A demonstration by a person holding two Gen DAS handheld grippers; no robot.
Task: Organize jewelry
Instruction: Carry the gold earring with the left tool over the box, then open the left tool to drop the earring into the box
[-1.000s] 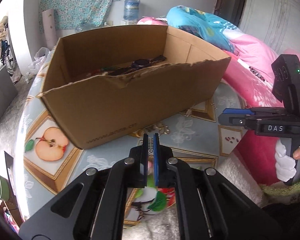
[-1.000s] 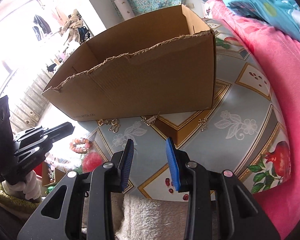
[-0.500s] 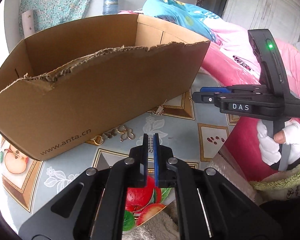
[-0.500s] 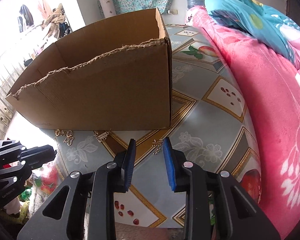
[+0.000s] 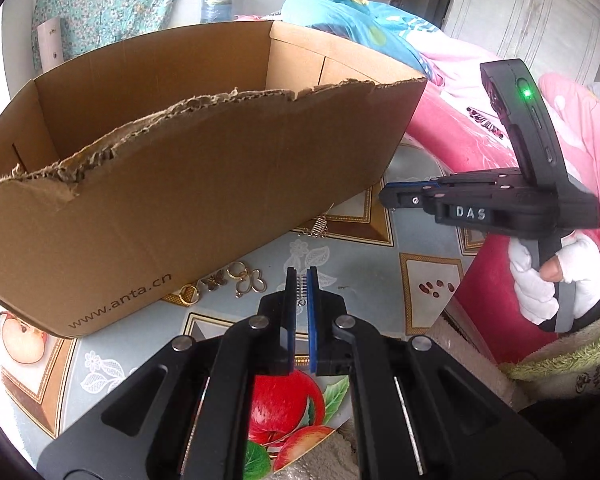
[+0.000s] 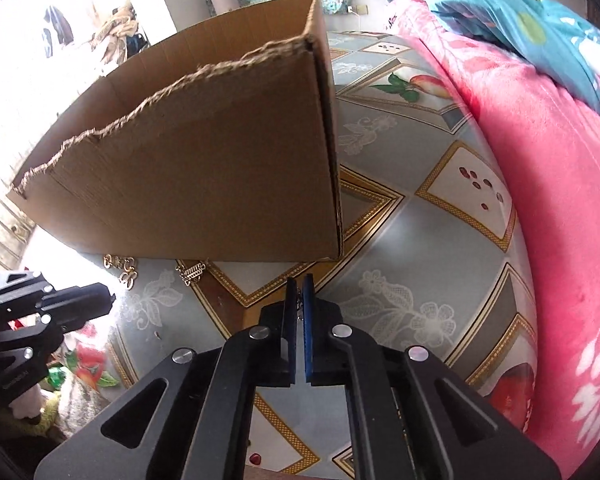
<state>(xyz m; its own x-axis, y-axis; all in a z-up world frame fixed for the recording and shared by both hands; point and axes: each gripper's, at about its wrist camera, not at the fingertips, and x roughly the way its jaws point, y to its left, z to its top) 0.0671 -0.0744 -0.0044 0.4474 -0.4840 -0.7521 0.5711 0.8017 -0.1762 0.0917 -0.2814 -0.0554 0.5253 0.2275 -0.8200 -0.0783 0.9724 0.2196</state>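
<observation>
The right claw (image 6: 299, 292) has just pinched shut on a small trinket (image 6: 299, 299), the left claw (image 5: 301, 285) stays clamped on another (image 5: 301, 286), so both can go into the box (image 5: 204, 184).

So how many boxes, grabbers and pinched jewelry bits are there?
Cardboard box: 1
Grippers: 2, the left gripper and the right gripper
Pinched jewelry: 2, a silvery jewelry piece in the left and a small jewelry piece in the right
Total: 5

A home bedroom; pink bedding (image 6: 540, 184), wardrobe doors (image 5: 528, 20), hung clothes (image 6: 56, 36).
</observation>
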